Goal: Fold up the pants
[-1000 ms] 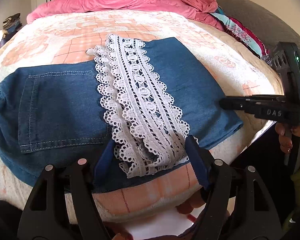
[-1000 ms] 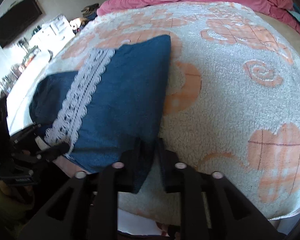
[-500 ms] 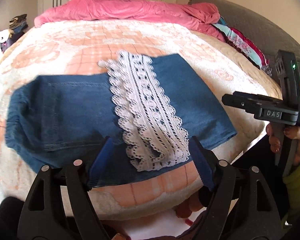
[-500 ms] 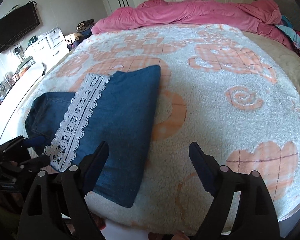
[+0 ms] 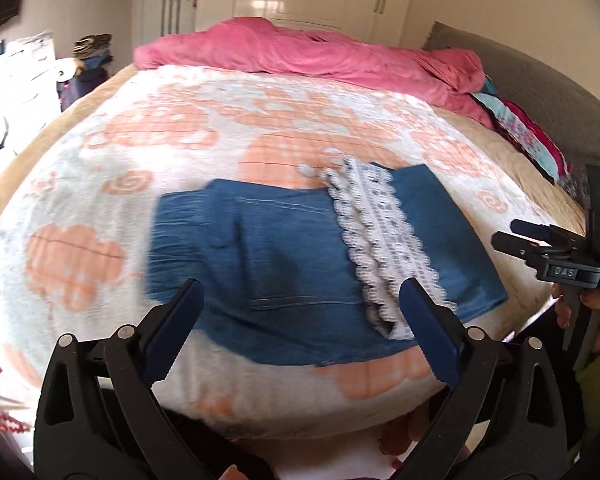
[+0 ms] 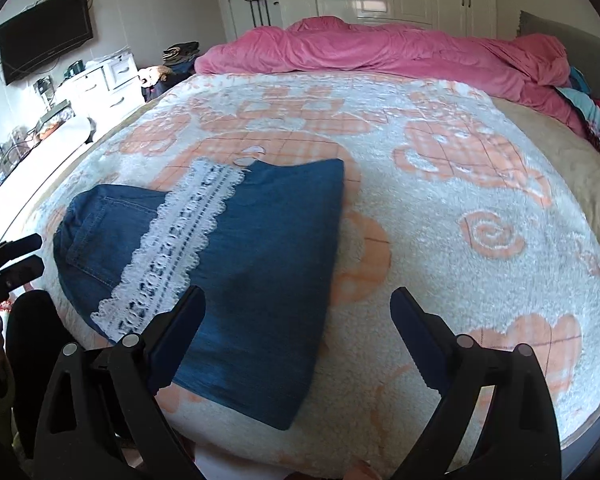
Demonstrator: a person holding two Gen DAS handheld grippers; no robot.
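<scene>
The pants (image 5: 312,264) are laid flat on the bed (image 5: 260,120), near its front edge, on a white blanket with orange patterns (image 6: 460,208). One denim layer is doubled over the other, so that a white lace band (image 5: 380,248) runs across the top face and a stitched back pocket (image 5: 284,264) is exposed to its left (a fold judged to be already made).

The left gripper (image 5: 300,332) is held above the near edge of the pants with its jaws spread wide and nothing between them. The right gripper (image 6: 296,334) is likewise released and empty, positioned over the right-hand portion of the denim. Both are judged to be held clear so that the cloth is left undisturbed while the next pinch point is chosen.

Not resolved: the left wrist view is motion-blurred, so lace detail and seams are smeared. The underside layers and waistband are hidden under the fold. The near bed edge is cut off behind the gripper frames. Only part of each hand is visible at the frame borders.

A pink duvet (image 6: 400,52) is heaped at the far end of the bed.
</scene>
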